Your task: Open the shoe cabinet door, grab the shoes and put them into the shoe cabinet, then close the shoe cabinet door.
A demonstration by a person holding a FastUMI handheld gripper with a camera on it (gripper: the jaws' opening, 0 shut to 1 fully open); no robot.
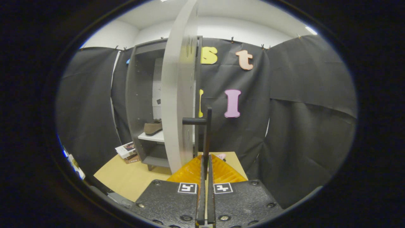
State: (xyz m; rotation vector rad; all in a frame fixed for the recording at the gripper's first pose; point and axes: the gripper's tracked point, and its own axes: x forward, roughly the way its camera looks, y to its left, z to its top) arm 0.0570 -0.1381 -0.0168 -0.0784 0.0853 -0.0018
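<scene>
The grey shoe cabinet (136, 104) stands ahead to the left, its inside showing. Its white door (177, 95) is swung out towards me and I see it almost edge-on. A brown shoe (153, 127) rests on the white shelf (155, 137) inside, partly hidden by the door. The door's dark handle (207, 133) is a vertical bar on a short stub, and it runs down between my fingers. My gripper (205, 160) is shut on the lower part of that bar.
A small stack of books or boxes (127, 151) lies on the light wooden floor (133, 177) beside the cabinet's left foot. A small pink thing (221, 155) lies just beyond the fingers. Black cloth walls close in at left and right.
</scene>
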